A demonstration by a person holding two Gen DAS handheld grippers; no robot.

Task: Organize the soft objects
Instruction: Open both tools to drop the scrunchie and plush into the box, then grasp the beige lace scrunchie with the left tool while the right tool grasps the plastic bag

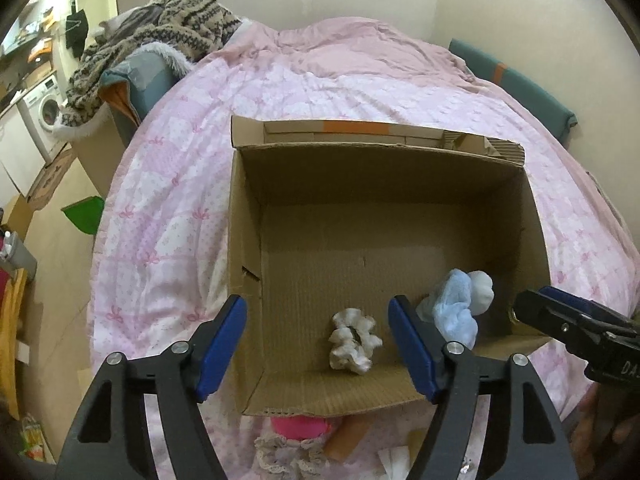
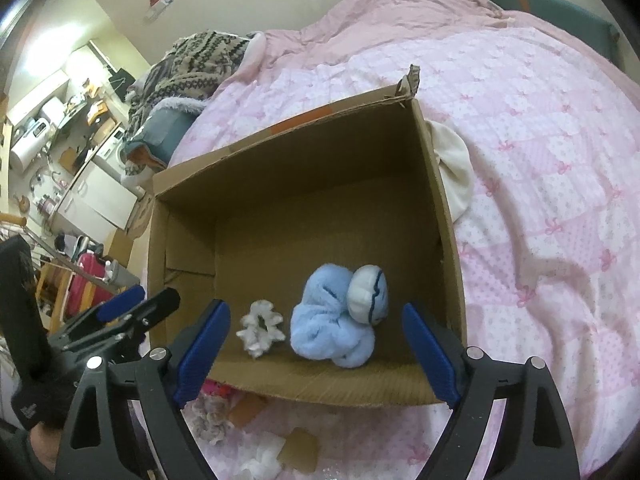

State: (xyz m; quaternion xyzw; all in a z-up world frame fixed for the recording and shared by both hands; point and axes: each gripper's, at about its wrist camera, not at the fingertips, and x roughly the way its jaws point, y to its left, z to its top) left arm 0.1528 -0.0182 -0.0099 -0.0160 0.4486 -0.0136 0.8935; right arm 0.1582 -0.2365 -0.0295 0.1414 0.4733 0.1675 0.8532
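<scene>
An open cardboard box (image 1: 248,208) (image 2: 436,168) sits on the pink bed. Inside lie a white scrunchie (image 1: 354,340) (image 2: 261,327) and a light blue plush with a white part (image 1: 456,308) (image 2: 336,320). My left gripper (image 1: 318,344) is open and empty, hovering over the box's near edge above the scrunchie. My right gripper (image 2: 316,350) is open and empty, over the near edge just in front of the blue plush. The right gripper shows at the right of the left wrist view (image 1: 576,320).
A pink soft item (image 1: 304,428), a lacy cloth (image 1: 280,456) and brown card pieces (image 2: 300,450) lie on the quilt before the box. A cream cloth (image 2: 452,168) lies right of it. A patterned blanket (image 1: 160,36) is heaped at the bed's far left.
</scene>
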